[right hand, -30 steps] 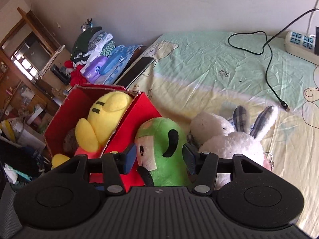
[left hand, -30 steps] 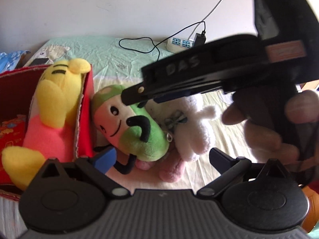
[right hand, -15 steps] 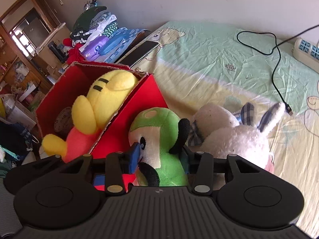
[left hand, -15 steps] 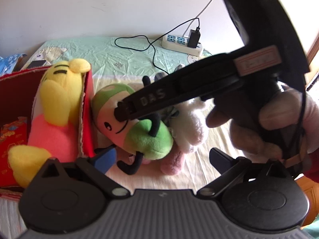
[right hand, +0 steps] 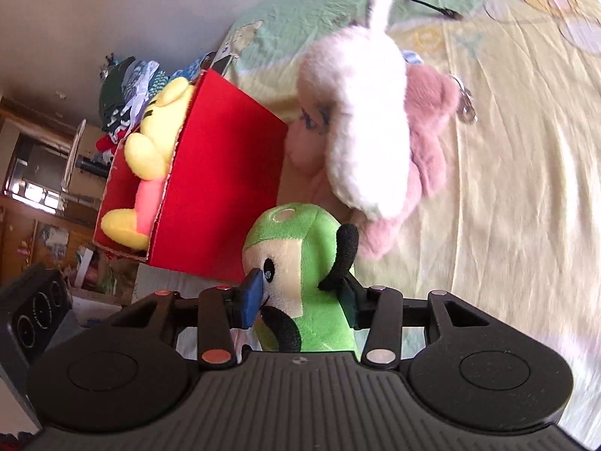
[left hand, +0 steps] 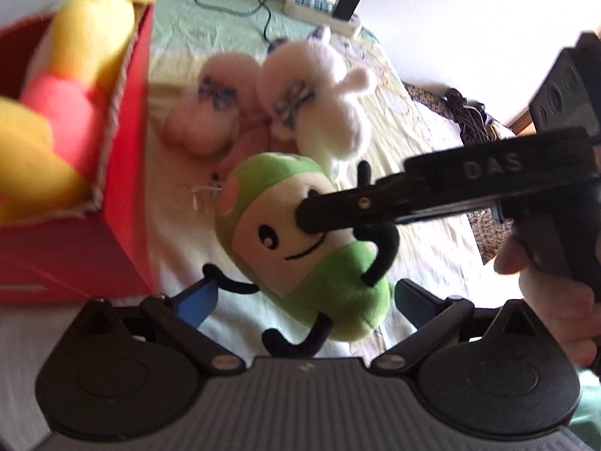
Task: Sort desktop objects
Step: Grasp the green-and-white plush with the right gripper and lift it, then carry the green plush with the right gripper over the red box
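Right tool [right hand: 298, 302] clamps the green plush [right hand: 300, 259] by its head, lifted off the bed [right hand: 526, 188] right of the red box [right hand: 225, 188], likely headed inside beside the yellow plush [right hand: 150, 150]; left tool [left hand: 304, 300] gapes wide, empty.

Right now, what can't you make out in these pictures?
- Red box interior: left wrist view, hidden by yellow plush, cut by the edge.
- Pink plush: right wrist view, mostly behind white plush.
- Green plush lower body: right wrist view, behind right gripper.
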### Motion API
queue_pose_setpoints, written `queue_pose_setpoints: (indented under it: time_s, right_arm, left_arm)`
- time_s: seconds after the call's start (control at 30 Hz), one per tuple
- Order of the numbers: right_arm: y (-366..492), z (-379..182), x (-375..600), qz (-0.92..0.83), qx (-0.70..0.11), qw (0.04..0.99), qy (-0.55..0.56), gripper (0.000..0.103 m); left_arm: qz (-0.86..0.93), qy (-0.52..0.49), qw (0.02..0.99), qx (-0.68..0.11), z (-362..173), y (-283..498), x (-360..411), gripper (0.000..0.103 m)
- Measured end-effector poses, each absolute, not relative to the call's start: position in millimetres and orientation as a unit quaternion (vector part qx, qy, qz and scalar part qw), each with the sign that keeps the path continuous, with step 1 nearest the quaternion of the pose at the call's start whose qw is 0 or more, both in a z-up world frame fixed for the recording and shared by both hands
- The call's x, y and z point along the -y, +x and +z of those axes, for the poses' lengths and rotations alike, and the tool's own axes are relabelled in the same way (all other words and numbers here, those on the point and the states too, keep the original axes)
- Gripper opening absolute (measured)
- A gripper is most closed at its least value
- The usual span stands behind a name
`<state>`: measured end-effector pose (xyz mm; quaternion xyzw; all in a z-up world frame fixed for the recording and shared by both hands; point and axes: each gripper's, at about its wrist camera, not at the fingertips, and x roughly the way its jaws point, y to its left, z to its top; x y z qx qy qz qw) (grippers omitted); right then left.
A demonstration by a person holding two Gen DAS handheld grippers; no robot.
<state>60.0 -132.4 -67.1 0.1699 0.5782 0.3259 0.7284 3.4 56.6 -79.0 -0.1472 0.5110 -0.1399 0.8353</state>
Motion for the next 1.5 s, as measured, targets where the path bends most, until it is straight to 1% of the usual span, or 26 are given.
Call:
queue_pose_setpoints:
  time_s: [0.17, 0.23, 0.37, 0.43, 0.67, 0.9, 1.1, 1.23, 1.5]
  right_arm:
    - [45.7, -88.4, 144.4, 0.299, -0.597, 0.717, 0.2, 0.051]
    - [43.6, -93.7, 149.9, 0.296, -0.596, 0.712, 0.223, 0.055]
    - [39.6, -101.7, 157.3, 0.291, -0.599, 0.7, 0.257, 0.054]
    - [35.9, -101.9, 159.6, 0.291, -0.602, 0.695, 0.264, 0.052]
    - [10.1, -98.3, 171.6, 0.299, -0.623, 0.668, 0.277, 0.05]
    - [-13.3, -62.2, 164.4, 0.333, -0.601, 0.671, 0.277, 0.049]
    - [-20.1, -10.5, 153.6, 0.34, -0.546, 0.719, 0.263, 0.049]
    - [-21.3, 17.7, 130.0, 0.345, -0.515, 0.741, 0.259, 0.049]
    - [-26.5, 45.6, 66.0, 0.358, -0.481, 0.761, 0.246, 0.049]
  left_arm:
    - [-0.147, -0.198, 0.806, -0.537, -100.1, 16.6, -54.9, 0.1]
    - [-0.147, -0.201, 0.802, -0.543, -105.5, 19.6, -54.8, 0.099]
    - [-0.15, -0.2, 0.796, -0.55, -109.8, 18.8, -51.0, 0.098]
    - [-0.155, -0.185, 0.796, -0.556, -109.8, 17.6, -46.2, 0.095]
    - [-0.203, -0.128, 0.793, -0.561, -97.2, 1.7, -30.6, 0.095]
    - [-0.242, -0.047, 0.826, -0.506, -50.9, -25.1, -28.3, 0.095]
    - [-0.269, -0.063, 0.847, -0.453, -7.7, -27.3, -59.9, 0.095]
    - [-0.281, -0.061, 0.862, -0.418, 18.8, -30.0, -87.9, 0.095]
    - [-0.286, -0.059, 0.877, -0.381, 49.3, -42.6, -158.0, 0.095]
